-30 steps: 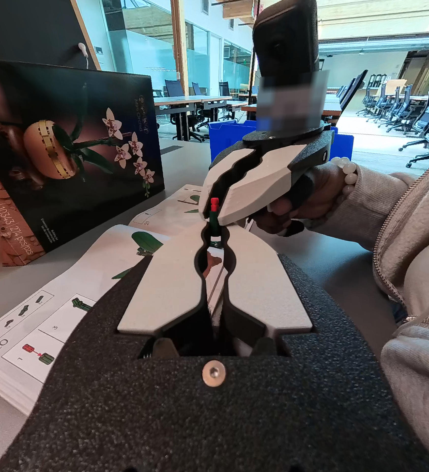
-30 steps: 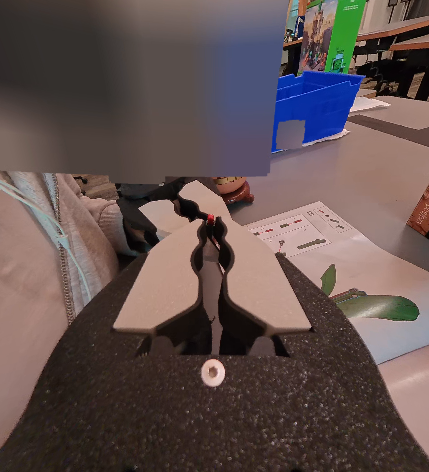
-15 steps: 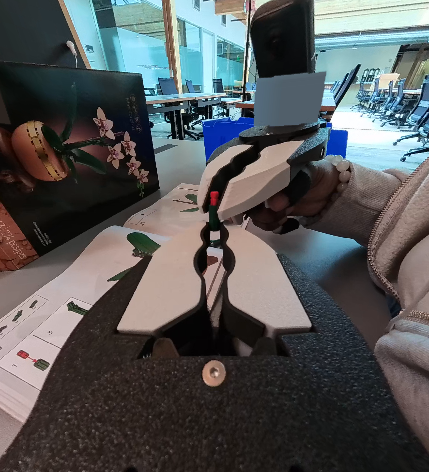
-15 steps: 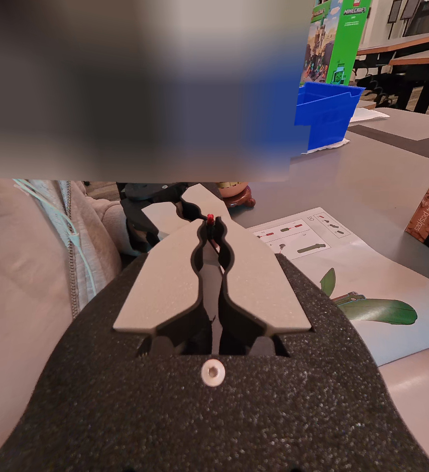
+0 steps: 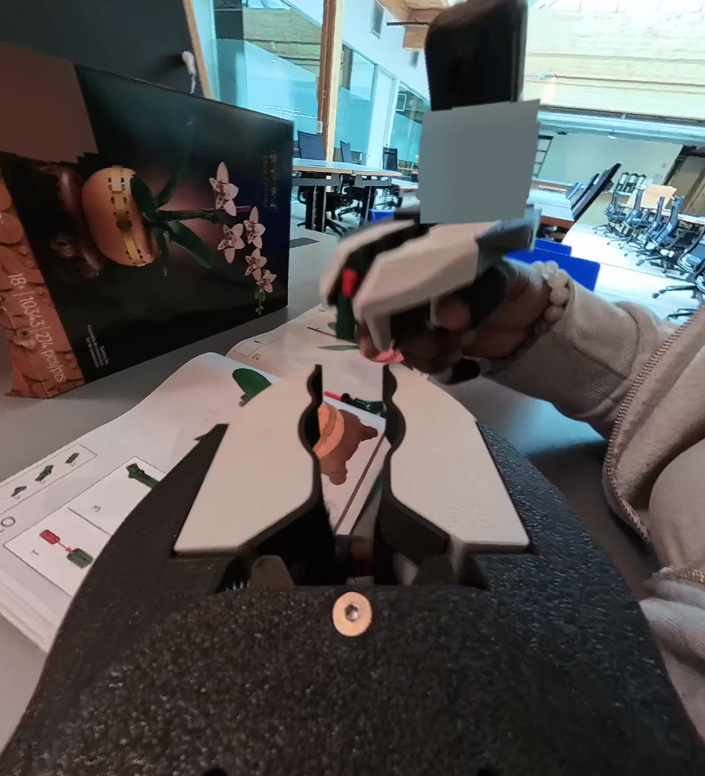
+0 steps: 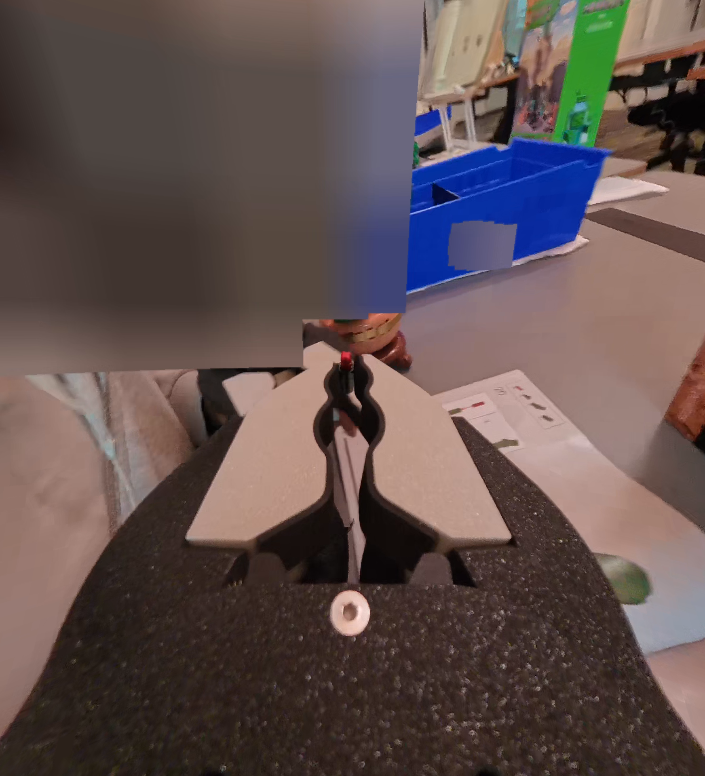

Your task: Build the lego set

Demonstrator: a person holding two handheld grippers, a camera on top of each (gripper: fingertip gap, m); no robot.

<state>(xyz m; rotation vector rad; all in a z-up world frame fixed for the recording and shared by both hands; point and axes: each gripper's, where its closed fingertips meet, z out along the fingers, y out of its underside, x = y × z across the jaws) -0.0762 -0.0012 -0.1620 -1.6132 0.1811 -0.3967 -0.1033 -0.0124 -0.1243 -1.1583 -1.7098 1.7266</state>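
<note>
Right gripper (image 5: 353, 302) fingers clamping green stem piece (image 5: 345, 317), left gripper (image 5: 351, 378) fingers parted, printed box (image 5: 141, 235) behind.

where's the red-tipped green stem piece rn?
The stem piece is clamped in the right gripper, held above the open manual, ahead of the open left gripper.

we are looking out low over the left gripper (image 5: 351, 371) toward the set's box (image 5: 132, 235) and far desks, and over the right gripper (image 6: 348, 369) back toward a blue bin (image 6: 506, 210), both views sharing the open instruction booklet (image 5: 90, 474) close below.
</note>
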